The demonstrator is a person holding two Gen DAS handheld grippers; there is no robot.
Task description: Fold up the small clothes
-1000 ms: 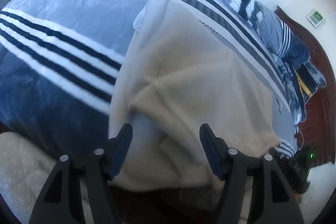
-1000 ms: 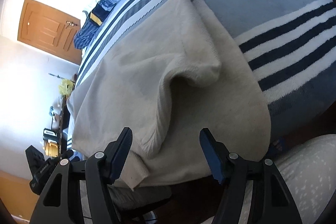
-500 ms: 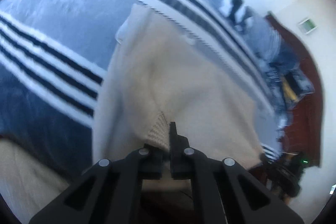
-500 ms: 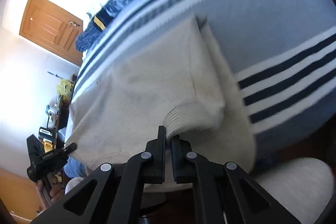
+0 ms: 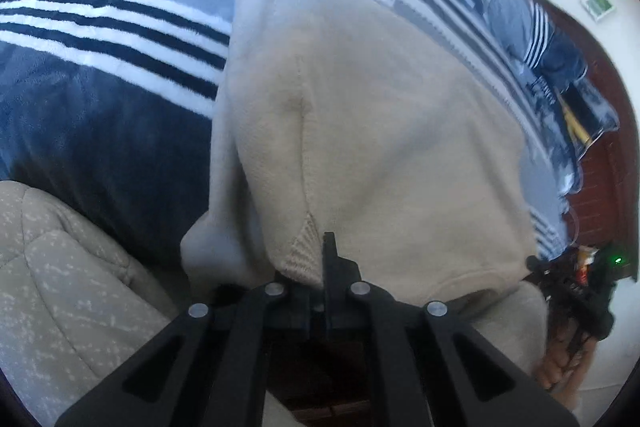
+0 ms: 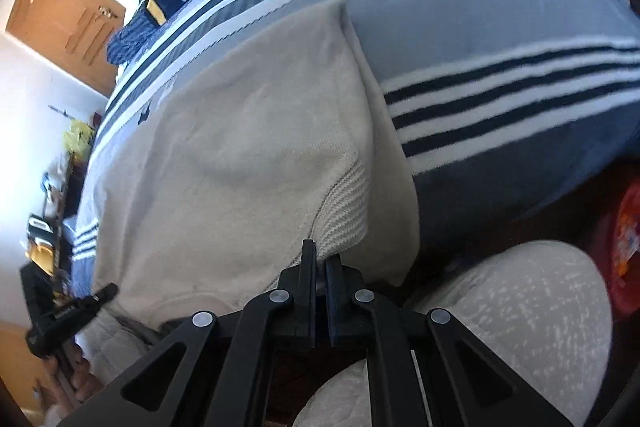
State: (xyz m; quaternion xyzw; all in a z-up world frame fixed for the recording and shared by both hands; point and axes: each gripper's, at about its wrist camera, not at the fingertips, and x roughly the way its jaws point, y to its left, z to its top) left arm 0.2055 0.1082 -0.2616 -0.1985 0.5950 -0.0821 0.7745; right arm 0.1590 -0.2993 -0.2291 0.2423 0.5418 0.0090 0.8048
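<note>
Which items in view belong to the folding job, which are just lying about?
In the job:
- beige sweater, ribbed cuffs pinched
- left gripper, shut on one cuff
- right gripper, shut on the other cuff

Lying about:
- striped blue blanket under the sweater
- wooden door
- red container

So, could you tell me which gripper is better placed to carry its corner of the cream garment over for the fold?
Neither clearly: the left gripper and right gripper each pinch a ribbed corner of the cream garment.
</note>
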